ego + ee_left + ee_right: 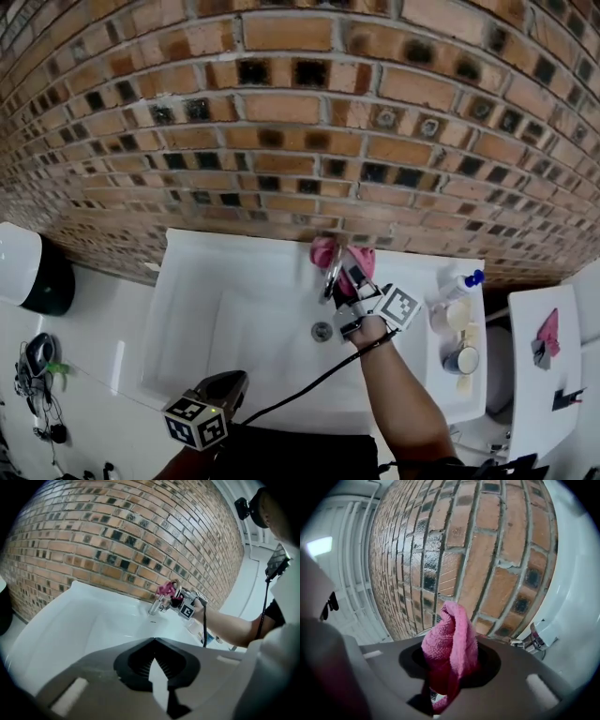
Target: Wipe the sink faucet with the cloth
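1. The right tongs [451,670] were pinching the pink cloth [449,641], which bunched up above them.
2. In the head view the cloth sat at the faucet [331,277] on the back rim of the sink [187,319], at 12 o'clock of the drain [322,330]. Whether it touched the spout was hard to tell.
3. The left tongs [154,665] were pressed together and empty, by the sink's near edge at 8 o'clock of the drain.

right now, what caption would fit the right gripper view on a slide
Right gripper shut on a pink cloth, brick wall ahead, chrome faucet at lower right.
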Action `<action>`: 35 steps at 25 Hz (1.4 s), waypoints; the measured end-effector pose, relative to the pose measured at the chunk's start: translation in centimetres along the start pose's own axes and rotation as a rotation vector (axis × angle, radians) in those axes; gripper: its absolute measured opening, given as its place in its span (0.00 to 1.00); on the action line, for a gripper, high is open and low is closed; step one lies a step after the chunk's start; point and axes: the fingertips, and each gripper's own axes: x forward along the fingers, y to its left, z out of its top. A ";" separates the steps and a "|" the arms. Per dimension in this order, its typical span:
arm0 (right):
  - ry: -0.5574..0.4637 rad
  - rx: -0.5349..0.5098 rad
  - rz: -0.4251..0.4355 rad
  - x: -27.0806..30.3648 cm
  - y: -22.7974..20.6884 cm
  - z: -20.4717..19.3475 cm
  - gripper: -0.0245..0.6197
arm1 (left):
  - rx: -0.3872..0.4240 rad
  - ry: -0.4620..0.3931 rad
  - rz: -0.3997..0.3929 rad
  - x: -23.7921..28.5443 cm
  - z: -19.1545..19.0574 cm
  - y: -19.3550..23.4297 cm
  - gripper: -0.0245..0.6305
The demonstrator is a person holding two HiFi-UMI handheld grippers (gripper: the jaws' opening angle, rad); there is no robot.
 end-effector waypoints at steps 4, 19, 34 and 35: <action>0.074 0.050 0.079 0.0 1.3 0.0 0.23 | -0.025 -0.057 0.023 0.6 1.3 -2.0 0.05; 0.340 0.088 0.305 -2.2 4.8 -2.3 0.22 | -0.032 -0.083 0.091 1.0 0.6 -7.3 0.05; 0.423 -0.125 0.136 -7.0 2.9 -6.1 0.22 | 0.078 -0.041 -0.010 1.9 2.7 -6.8 0.05; 0.447 -0.203 0.101 -7.3 2.5 -6.3 0.22 | 0.085 -0.039 -0.018 2.0 2.9 -6.6 0.05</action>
